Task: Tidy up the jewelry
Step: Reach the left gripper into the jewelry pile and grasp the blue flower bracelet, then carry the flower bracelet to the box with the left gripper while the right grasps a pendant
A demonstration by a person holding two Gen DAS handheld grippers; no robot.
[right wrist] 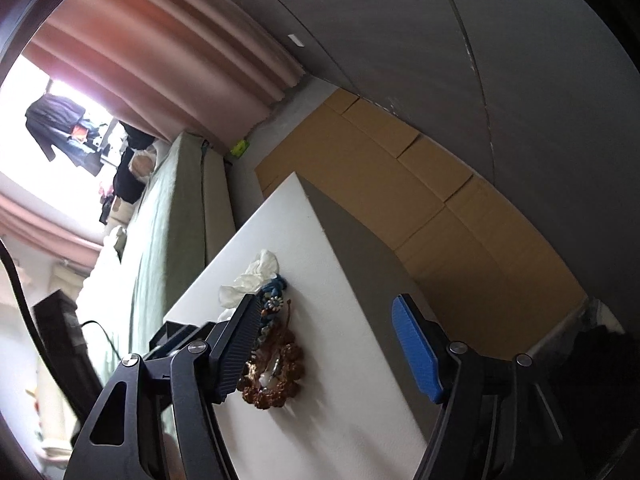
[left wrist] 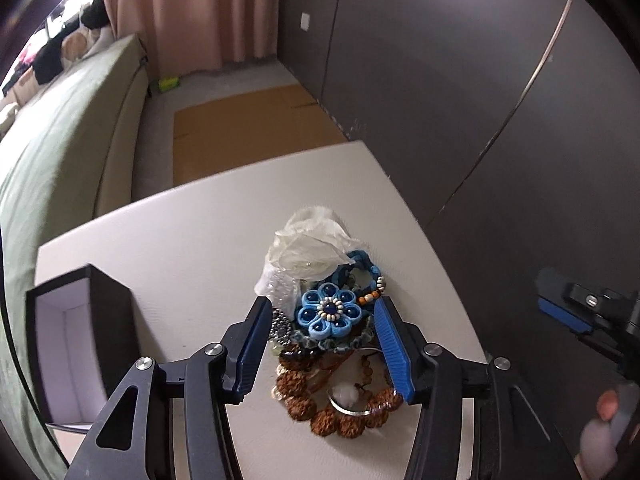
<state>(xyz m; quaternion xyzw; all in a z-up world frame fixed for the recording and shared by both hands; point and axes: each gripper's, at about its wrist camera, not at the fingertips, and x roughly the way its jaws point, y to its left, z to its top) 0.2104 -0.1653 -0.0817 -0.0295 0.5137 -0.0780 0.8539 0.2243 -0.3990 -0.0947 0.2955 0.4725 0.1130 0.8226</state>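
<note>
1. Take the white table (left wrist: 168, 240) as your landmark: its top is plain and matte.
2. Beyond its far edge you see a grey floor (left wrist: 244, 74) with flattened brown cardboard (left wrist: 248, 124) lying on it.
3. To the table's right a dark grey panelled wall (left wrist: 440, 80) runs along, with a small white switch plate (left wrist: 305, 22) on it.
4. To the table's left stands a long bed under a green cover (left wrist: 60, 128).
5. Past the cardboard, pink curtains (left wrist: 192, 12) hang to the floor.
6. In the right wrist view, bright daylight comes through a window (right wrist: 36, 92) beside those curtains.
</note>
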